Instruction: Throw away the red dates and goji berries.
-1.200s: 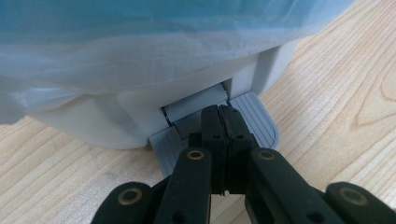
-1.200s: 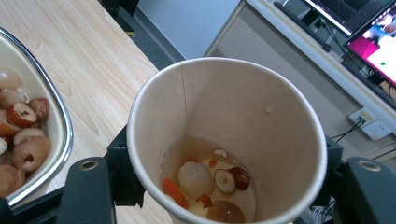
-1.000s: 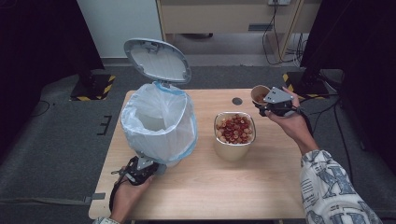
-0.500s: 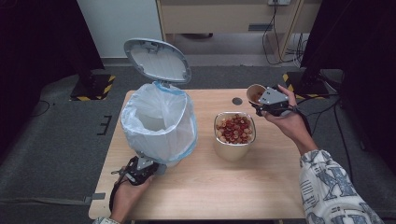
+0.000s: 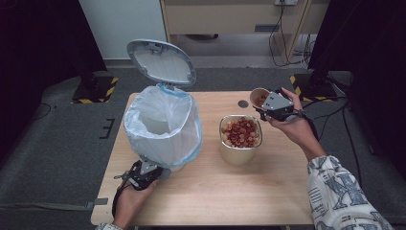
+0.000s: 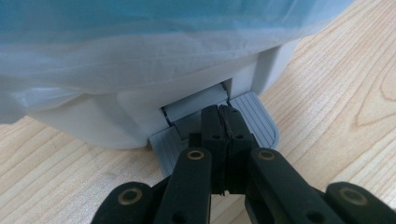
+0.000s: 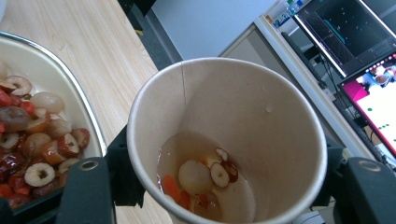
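Lab: monitors (image 7: 359,56), cables (image 5: 282,33), hazard-taped stands (image 5: 93,88)

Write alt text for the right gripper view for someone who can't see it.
A tilted paper cup, clamped by the right tool, holds a little liquid with fruit pieces. At left, a bowl of red dried fruit sits on the wooden table.

Left hand (image 5: 130,197) low at the near table edge, forearm coming up from the bottom of the high view, left gripper (image 5: 158,171) pointing forward and lying nearly level. Jaws pressed together, tips meeting, seen in the left gripper view (image 6: 223,122). Right arm in a patterned sleeve (image 5: 337,191) stretched forward at the right, right hand (image 5: 294,125) raised, right gripper (image 5: 262,101) tilted, jaws clamped, a black finger (image 7: 91,193) on either side.
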The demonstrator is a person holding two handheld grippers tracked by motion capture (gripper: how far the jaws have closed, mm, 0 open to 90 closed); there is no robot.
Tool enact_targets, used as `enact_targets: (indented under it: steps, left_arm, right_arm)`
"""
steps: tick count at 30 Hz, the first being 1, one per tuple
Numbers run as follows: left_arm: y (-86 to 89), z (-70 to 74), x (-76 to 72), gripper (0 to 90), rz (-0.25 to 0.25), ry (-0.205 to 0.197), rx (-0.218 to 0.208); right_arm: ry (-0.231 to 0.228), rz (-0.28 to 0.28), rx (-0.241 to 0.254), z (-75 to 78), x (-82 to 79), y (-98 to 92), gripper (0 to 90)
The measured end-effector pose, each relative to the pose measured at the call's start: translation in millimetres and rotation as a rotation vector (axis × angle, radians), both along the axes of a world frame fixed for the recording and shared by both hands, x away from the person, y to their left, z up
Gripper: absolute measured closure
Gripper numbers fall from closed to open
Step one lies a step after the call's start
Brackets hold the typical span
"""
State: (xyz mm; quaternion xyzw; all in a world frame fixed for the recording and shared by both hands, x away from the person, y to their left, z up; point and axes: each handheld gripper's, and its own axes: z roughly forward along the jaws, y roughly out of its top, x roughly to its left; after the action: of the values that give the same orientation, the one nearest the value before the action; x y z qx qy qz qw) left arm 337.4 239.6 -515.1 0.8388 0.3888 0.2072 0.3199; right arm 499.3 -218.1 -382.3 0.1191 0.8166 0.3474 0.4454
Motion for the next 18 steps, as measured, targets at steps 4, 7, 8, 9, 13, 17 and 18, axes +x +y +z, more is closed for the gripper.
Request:
enact_targets:
  steps: [4,7,8,9,13,17,18]
  left_arm:
    - [0.0,0.0,0.0,88.7,0.0,0.0,-0.001]
    - [0.0,0.0,0.0,88.7,0.0,0.0,-0.001]
    - [0.0,0.0,0.0,88.7,0.0,0.0,-0.001]
    - [0.1,-0.1,0.0,88.7,0.001,0.0,-0.002]
    - [0.0,-0.1,0.0,88.7,0.001,0.0,-0.001]
    - [0.1,-0.1,0.0,88.7,0.001,0.0,-0.002]
    - [0.1,0.0,0.0,88.7,0.001,0.0,-0.002]
  right_arm:
    - [-0.018,0.012,-0.021,-0.3,-3.0,3.5,33.0]
    - [-0.032,0.017,-0.036,0.5,-5.2,4.9,33.0]
    - [-0.035,0.02,-0.046,0.6,-6.0,5.3,33.0]
    - [-0.042,0.025,-0.062,0.5,-7.8,6.5,33.0]
    - [-0.065,0.038,-0.089,0.6,-10.7,8.4,32.9]
    - [-0.082,0.049,-0.109,0.7,-13.3,10.5,32.9]
    - [-0.088,0.05,-0.117,0.9,-14.4,11.2,32.9]
